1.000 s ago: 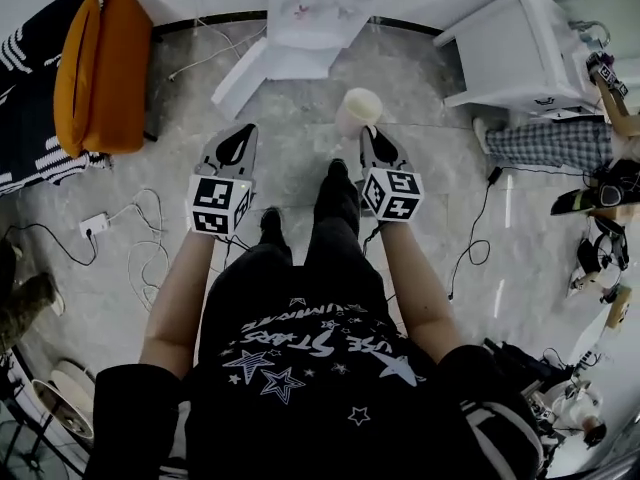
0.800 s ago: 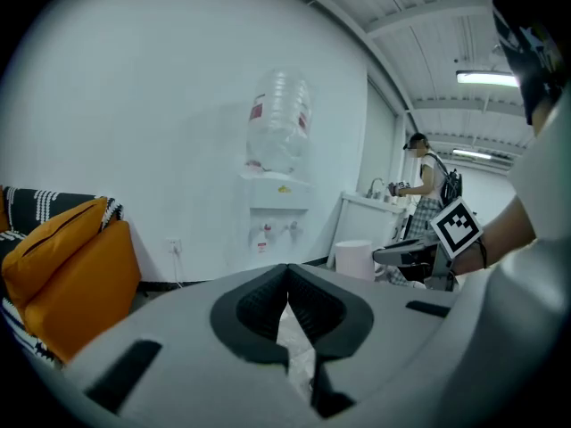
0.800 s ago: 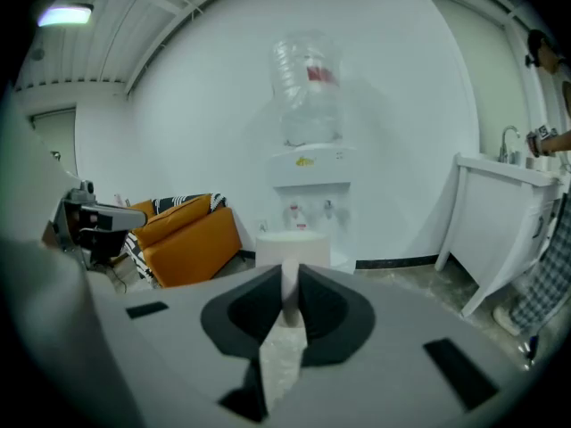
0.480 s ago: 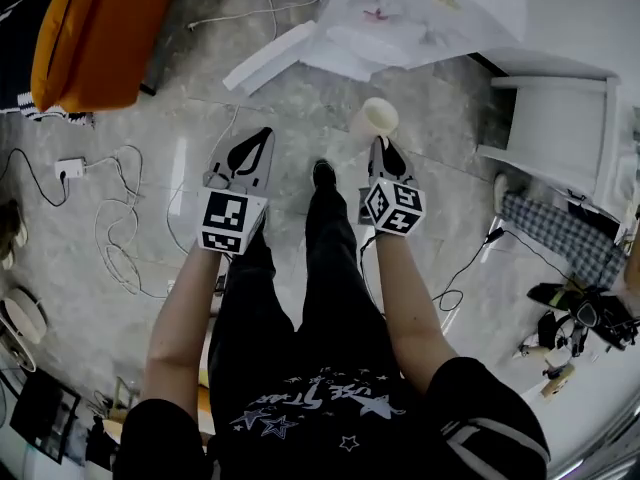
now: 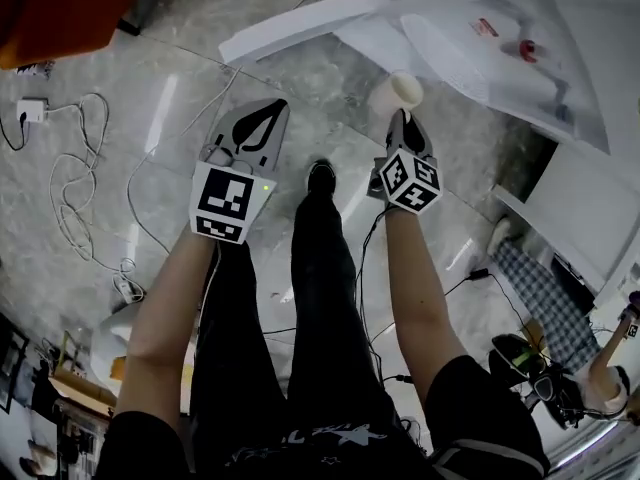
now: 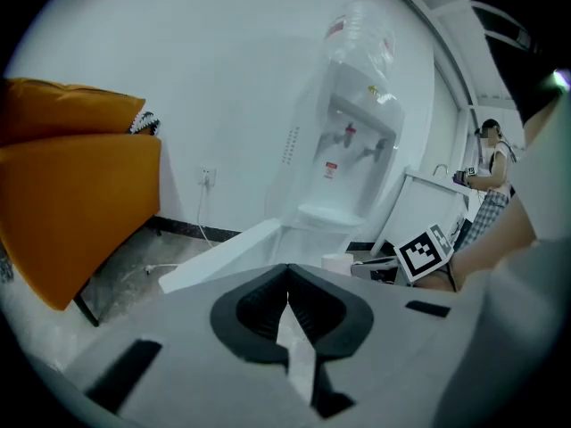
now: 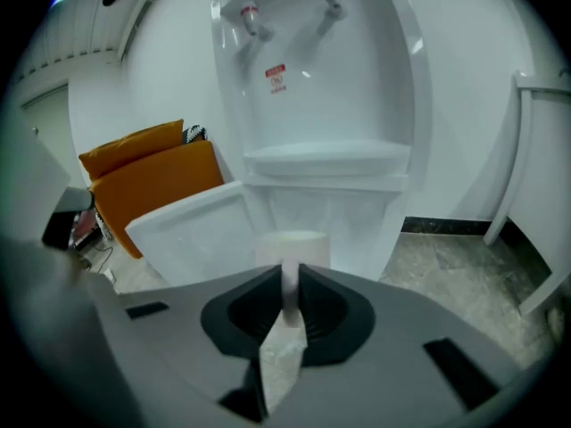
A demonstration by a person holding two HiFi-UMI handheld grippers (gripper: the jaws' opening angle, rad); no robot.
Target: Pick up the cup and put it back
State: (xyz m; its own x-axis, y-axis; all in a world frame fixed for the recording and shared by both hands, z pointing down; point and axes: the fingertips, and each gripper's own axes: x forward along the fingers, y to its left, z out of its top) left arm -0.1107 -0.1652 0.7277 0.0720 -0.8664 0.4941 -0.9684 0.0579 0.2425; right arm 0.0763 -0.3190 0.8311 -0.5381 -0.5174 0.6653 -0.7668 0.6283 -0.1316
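The right gripper [image 5: 403,120] stays clamped on the wall of the pale cream cup [image 5: 396,93], which juts out past its jaw tips just as it did a second ago. Both grippers have sunk toward the grey marble floor [image 5: 150,88]. The tall white water dispenser [image 7: 321,105], earlier well ahead, now stands close in front of the right gripper. The left gripper [image 5: 272,110], its jaws together on nothing, hangs beside the right one. The orange cushion [image 6: 71,203] has slid off to the left gripper's left.
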